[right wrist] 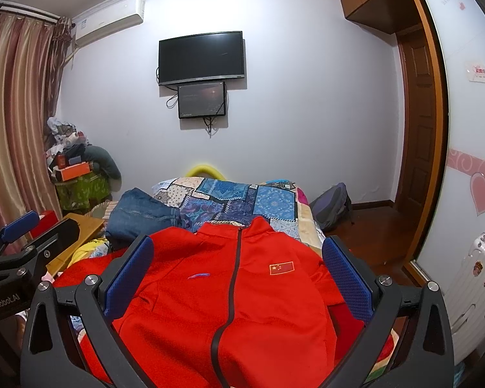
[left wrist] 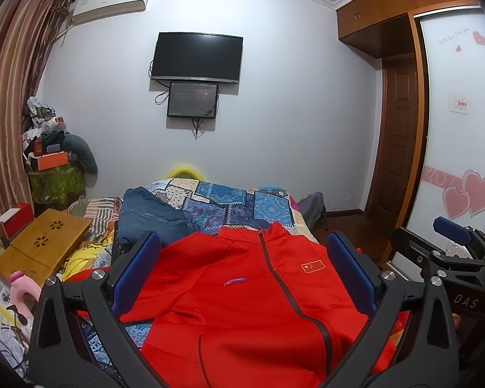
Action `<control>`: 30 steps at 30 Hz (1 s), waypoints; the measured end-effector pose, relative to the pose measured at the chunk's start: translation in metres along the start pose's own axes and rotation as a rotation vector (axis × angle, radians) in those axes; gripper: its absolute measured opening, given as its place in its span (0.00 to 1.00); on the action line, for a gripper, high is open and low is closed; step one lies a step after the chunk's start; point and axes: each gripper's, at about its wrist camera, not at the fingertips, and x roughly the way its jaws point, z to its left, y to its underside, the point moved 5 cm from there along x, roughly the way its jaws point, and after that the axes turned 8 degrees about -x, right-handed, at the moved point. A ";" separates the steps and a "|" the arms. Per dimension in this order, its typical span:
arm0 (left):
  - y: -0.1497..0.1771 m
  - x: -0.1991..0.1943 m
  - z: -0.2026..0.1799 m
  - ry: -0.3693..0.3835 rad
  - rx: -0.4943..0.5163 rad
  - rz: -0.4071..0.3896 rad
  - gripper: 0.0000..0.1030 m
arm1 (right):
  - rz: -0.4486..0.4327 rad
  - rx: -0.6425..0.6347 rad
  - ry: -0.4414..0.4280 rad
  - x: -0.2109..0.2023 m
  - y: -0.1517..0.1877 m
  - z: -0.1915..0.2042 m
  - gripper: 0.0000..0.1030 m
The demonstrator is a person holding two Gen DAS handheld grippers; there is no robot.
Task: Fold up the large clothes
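Note:
A red zip-up jacket (left wrist: 242, 297) with a small flag patch lies face up and spread on the patchwork bed, collar away from me; it also shows in the right wrist view (right wrist: 229, 300). My left gripper (left wrist: 242, 258) is open, its blue pads wide apart above the jacket's chest, holding nothing. My right gripper (right wrist: 239, 258) is open too, above the same jacket, empty. The right gripper also shows at the right edge of the left wrist view (left wrist: 452, 245), and the left gripper at the left edge of the right wrist view (right wrist: 22, 236).
Folded blue jeans (left wrist: 148, 220) lie on the patchwork bedspread (left wrist: 242, 200) beyond the jacket's left shoulder. A wooden lap table (left wrist: 45, 245) and clutter sit left of the bed. A grey backpack (right wrist: 333, 207) is on the floor at right, beside a wardrobe (left wrist: 452, 129).

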 end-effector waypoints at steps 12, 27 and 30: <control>0.001 0.000 0.003 -0.004 -0.010 0.000 1.00 | 0.002 -0.003 0.000 -0.001 0.000 0.001 1.00; 0.002 0.001 0.004 0.000 -0.008 0.006 1.00 | 0.005 -0.004 0.001 0.000 -0.002 0.001 1.00; 0.002 0.000 0.006 -0.001 -0.010 0.005 1.00 | 0.006 -0.007 0.000 0.000 -0.003 0.001 1.00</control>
